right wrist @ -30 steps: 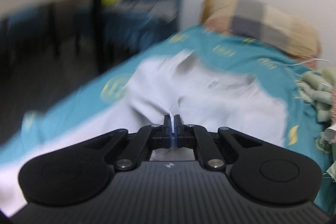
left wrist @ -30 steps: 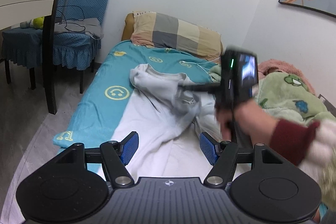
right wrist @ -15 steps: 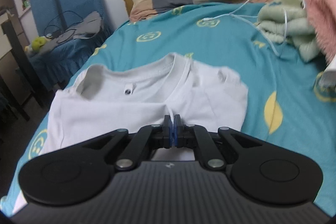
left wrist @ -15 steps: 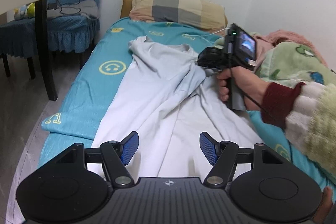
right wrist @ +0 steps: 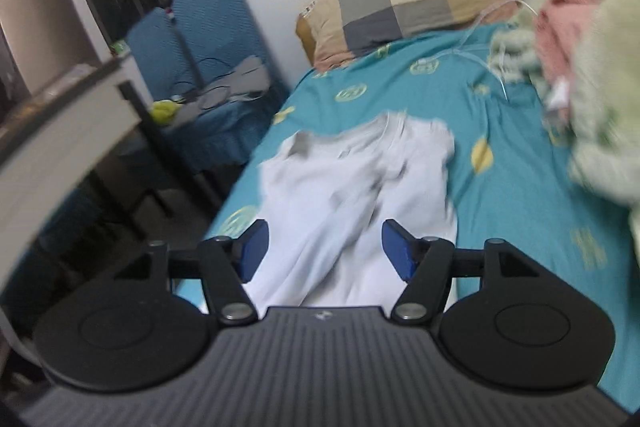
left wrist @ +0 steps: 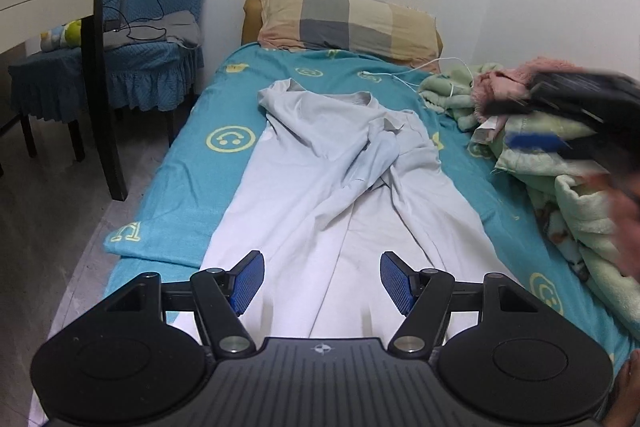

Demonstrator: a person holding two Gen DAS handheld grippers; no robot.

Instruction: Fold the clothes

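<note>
Left claw (left wrist: 322,283) hangs low over the hem end of the shirt (left wrist: 340,179), blue pads spread wide, nothing between them. Right claw (right wrist: 324,249) also stands wide and empty, held above the garment; in the left view it shows only as a dark blur at the right edge, over the green blanket (left wrist: 560,163).

Shirt position: pale, lying on the teal bed sheet (left wrist: 192,183), roughly mid-bed. Long axis runs along the bed. Collar points toward the checked pillow (left wrist: 348,21); hem points toward the cameras. Right sleeve and side panel lie folded in across the chest, with diagonal creases.

Judgement: first lengthwise fold is laid on one side; the opposite side is not yet folded in.

Notes for doing the step well:
- Pinch the left shoulder and the left hem edge together, one claw each, so the panel moves as one sheet.
- Keep the fold line parallel to the long axis.
- Flatten the bunched ridge near the middle first, or it gets trapped.
</note>
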